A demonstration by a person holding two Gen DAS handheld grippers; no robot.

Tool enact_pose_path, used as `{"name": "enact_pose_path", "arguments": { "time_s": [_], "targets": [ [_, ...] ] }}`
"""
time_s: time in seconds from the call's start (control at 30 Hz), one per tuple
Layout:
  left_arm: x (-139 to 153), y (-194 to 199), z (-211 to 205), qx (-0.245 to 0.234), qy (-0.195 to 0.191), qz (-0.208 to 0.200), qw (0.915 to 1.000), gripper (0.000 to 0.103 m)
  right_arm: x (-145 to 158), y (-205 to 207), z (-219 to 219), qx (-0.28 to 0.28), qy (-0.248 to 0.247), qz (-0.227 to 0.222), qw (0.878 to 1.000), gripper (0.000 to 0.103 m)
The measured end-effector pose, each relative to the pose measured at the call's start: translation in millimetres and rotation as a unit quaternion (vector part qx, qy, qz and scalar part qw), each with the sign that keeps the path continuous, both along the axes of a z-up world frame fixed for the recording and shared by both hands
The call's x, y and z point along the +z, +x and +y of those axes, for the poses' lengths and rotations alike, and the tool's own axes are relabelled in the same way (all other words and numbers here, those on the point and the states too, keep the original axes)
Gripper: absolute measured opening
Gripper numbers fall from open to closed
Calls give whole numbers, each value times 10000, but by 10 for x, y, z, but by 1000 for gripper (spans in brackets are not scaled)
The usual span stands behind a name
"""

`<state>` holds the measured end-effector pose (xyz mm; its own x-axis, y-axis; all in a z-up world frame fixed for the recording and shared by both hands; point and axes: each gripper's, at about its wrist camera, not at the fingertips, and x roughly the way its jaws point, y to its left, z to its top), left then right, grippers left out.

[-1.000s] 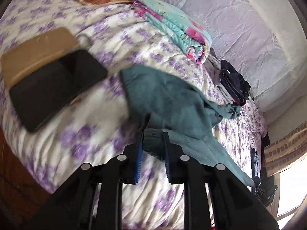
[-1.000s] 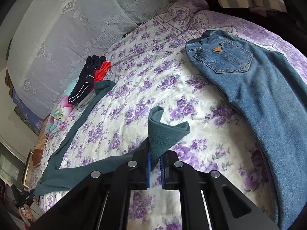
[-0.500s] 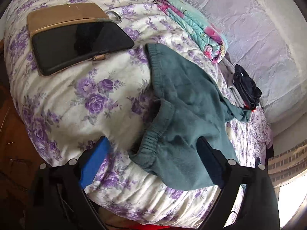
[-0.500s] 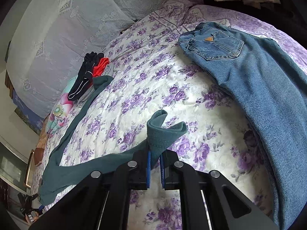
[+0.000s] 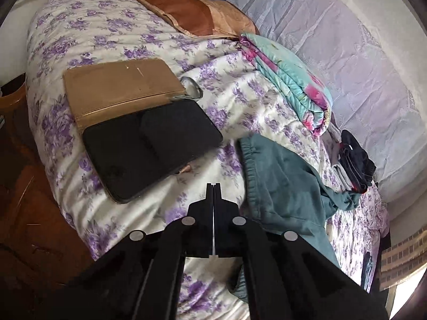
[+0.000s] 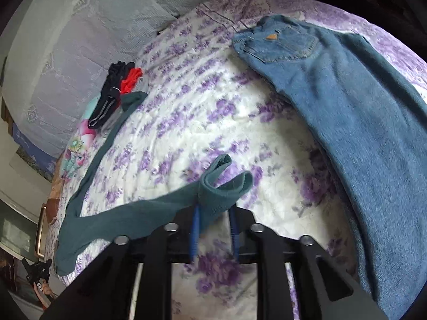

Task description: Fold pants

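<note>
**Meanwhile, teal pants lie stretched along the flowered bed**

Nowhere can I read any writing; the only label is a small tan triangular patch on the back pocket of the blue jeans (image 6: 347, 101), too small to make out. Those jeans lie spread down the right side of the bed (image 6: 200, 122), waist at the far end.

The teal pants (image 6: 128, 213) run in a long strip across the purple-flowered cover. One leg end sits between the fingers of the right gripper (image 6: 213, 229), whose blue-padded jaws stand a little apart around the cloth, the cuff flaring up just beyond them; I cannot tell whether the pads are touching it. In the left view, the elastic waist end of the pants lies crumpled to the right of the left gripper (image 5: 213, 189), whose jaws are pressed together with nothing between them, hanging over bare cover.

To the left of that gripper lies a black tablet (image 5: 152, 146) in an opened tan case (image 5: 120, 88). Farther off lies a brown cushion (image 5: 194, 13), and to the right a folded turquoise-and-pink quilt (image 5: 293, 80). Beyond the waist sits a small pile of dark clothes (image 5: 355, 162), with something red among them, touching the far teal leg. Pale lace fabric backs the far side.
</note>
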<state>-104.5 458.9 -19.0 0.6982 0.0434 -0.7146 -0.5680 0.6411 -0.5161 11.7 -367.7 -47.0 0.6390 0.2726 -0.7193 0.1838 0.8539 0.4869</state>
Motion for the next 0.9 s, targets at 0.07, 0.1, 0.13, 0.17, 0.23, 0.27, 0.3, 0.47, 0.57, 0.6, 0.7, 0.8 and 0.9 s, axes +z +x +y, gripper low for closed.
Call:
{"name": "enact_pose_path", "arguments": {
  "time_s": [0.07, 0.1, 0.13, 0.17, 0.23, 0.27, 0.3, 0.47, 0.57, 0.6, 0.7, 0.8, 0.9],
  "targets": [
    [-91, 42, -57, -237, -205, -2, 9995, 0, 17, -79, -40, -9, 115, -127, 9999, 59],
    [-130, 60, -134, -417, -292, -40, 9987, 0, 37, -104, -41, 12, 103, -142, 9998, 59],
    [-158, 78, -229, -591, -317, -53, 9977, 0, 51, -117, -34, 55, 45, -127, 9999, 59],
    [-176, 97, -326, -761, -302, -48, 9966, 0, 50, -112, -13, 124, -3, -71, 9999, 59],
    [-225, 126, -518, -966, -192, 33, 9951, 1, -13, -90, 44, 315, 107, 74, 9994, 58],
    [-254, 138, -594, -1020, -105, 114, 9947, 2, -41, -84, 87, 401, 211, 99, 9989, 50],
    [-284, 148, -660, -1071, -33, 184, 9941, 2, -54, -51, 143, 557, 405, 100, 9976, 45],
    [-341, 143, -677, -932, -177, 155, 9954, 2, 322, 739, 545, 1146, 855, -447, 9887, 52],
    [-328, 65, -678, -837, -242, 111, 9961, 3, 613, 1361, 727, 982, -292, -777, 9917, 53],
    [-311, 16, -696, -827, -210, 98, 9963, 5, 669, 1454, 701, 821, -399, -784, 9927, 53],
    [-288, -129, -743, -858, -177, 89, 9961, 17, 816, 1335, 607, 901, -151, -1046, 9903, 53],
    [-310, -167, -789, -969, -222, 48, 9950, 20, 758, 1003, 529, 842, -664, -1006, 9891, 53],
    [-315, -86, -839, -1095, -182, 84, 9938, 24, 466, 831, 333, 683, -422, -578, 9951, 52]
  ]
}}
